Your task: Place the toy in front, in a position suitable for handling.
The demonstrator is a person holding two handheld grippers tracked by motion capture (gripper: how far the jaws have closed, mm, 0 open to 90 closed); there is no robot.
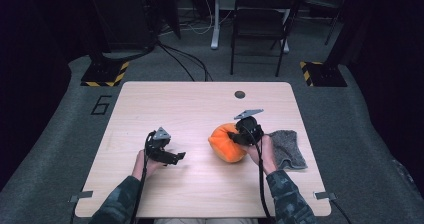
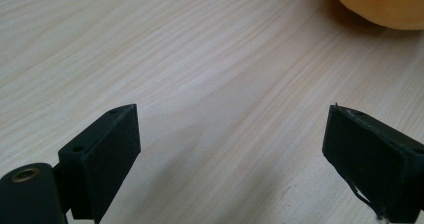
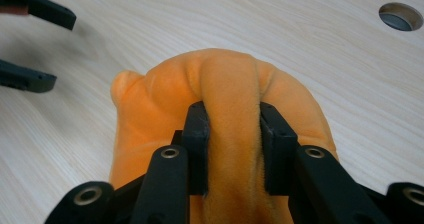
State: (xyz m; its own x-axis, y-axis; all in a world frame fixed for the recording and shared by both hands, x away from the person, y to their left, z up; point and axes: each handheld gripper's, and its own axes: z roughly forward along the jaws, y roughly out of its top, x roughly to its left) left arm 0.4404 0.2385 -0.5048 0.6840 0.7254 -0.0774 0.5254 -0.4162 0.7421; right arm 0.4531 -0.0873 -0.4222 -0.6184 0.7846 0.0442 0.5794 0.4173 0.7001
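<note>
An orange plush toy (image 1: 226, 143) lies right of the table's middle. My right gripper (image 1: 242, 135) is shut on it: in the right gripper view both pads pinch a raised fold of the orange plush toy (image 3: 232, 91) between them. My left gripper (image 1: 179, 157) hovers over bare wood left of the toy, jaws spread wide with nothing between them. In the left gripper view its fingers (image 2: 112, 146) frame empty tabletop, and the toy's edge (image 2: 385, 4) peeks in at the top right.
A grey cloth (image 1: 287, 148) lies flat just right of my right hand. A round cable hole (image 1: 240, 94) sits near the table's far edge. A folding chair (image 1: 260, 19) and floor cables stand beyond the wooden table (image 1: 150, 109).
</note>
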